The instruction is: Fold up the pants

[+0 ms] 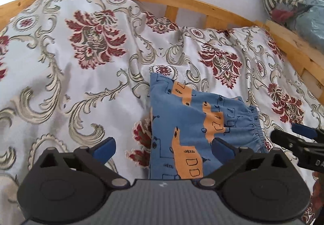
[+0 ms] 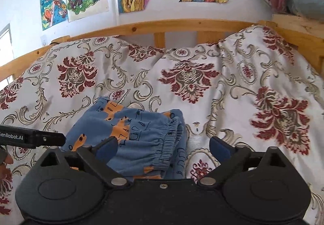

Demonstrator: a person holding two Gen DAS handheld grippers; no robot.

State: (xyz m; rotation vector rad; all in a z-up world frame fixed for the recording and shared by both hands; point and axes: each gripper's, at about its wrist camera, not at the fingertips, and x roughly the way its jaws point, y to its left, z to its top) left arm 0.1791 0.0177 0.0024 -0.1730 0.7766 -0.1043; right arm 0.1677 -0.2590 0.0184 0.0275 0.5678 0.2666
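Left gripper (image 1: 163,149): hovering with jaws spread wide, empty.
Right gripper (image 2: 163,149): likewise gaping, empty.
Pants (image 1: 194,123): soft blue-orange fabric lying folded just ahead, between both grippers, elastic waistband gathered.
Bedspread (image 1: 81,83): shiny floral damask, wrinkling beneath.
Bed rail (image 2: 162,26): wooden, curving beyond.

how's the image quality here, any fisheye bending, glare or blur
Left wrist view: the wooden bed rail bows into an arc, corners go dark, daylight is soft, and the blue pants look sharp. Right wrist view: same bowed rail, the pale bedspread is bright but not blown out, with slight softness toward the edges.
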